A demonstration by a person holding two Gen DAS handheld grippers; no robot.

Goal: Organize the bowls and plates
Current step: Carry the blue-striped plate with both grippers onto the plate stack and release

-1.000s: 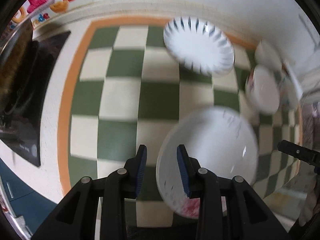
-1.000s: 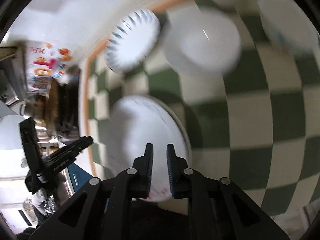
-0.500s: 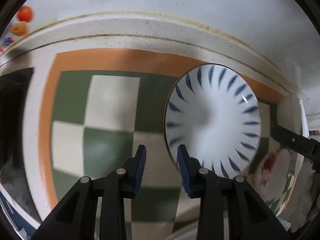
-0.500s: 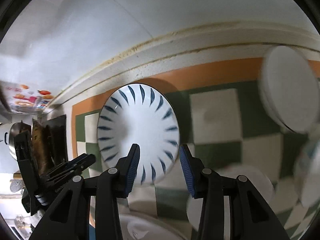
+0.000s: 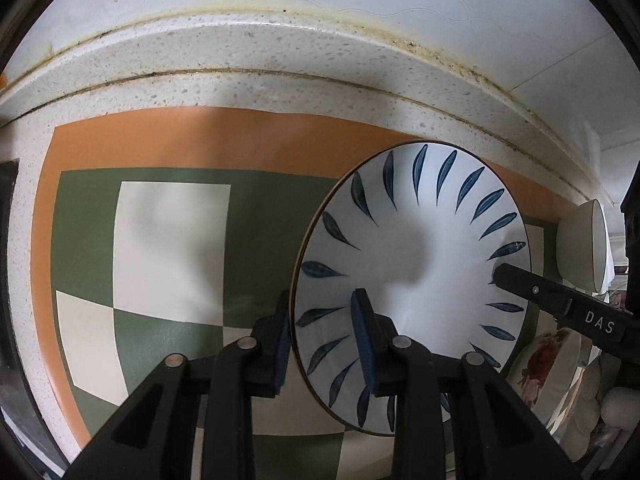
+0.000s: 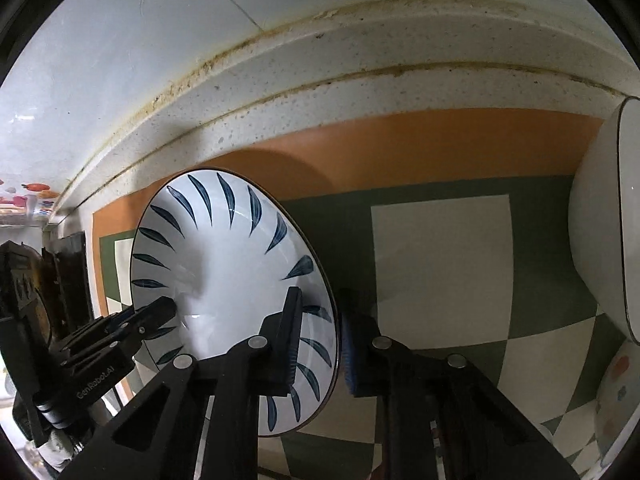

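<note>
Near the back edge of the counter (image 5: 280, 56), on the green-and-cream checked mat (image 5: 172, 240) w/ orange border: item 1, plate (image 5: 420, 264), white w/ blue leaf marks round the rim, thin dark edge, lying on the mat close to the orange strip. My left gripper (image 5: 320, 340) straddles its left rim: one blue pad outside the edge, the other over the plate's inner face, jaws closing on the rim; pads look nearly on it but I can't tell if they press yet. My right gripper (image 6: 318, 340) straddles the opposite rim of the same plate (image 6: 224, 272): one finger over the inner face, blue pad of the other outside the edge, jaws closing too, narrow gap, contact not clear. Each gripper shows in the other's view: the right one's black tip reaches over the plate's right rim in the left view, the left one comes in low at the plate's left side in the right view. Both point steeply down. Item 2, white bowl (image 6: 608, 220) w/ thin dark rim line, on the mat to the right of the plate, apart from it; also seen small in left view (image 5: 580, 248). Item 3, dish w/ red flower print (image 5: 548, 368), lower right of left view, just past the plate's edge. Item 4, patterned dish (image 6: 616, 392), orange and blue spots, lower right in right view, partly cut off. Behind all: speckled counter lip, white wall (image 6: 120, 40), brownish grime along the seam.
</note>
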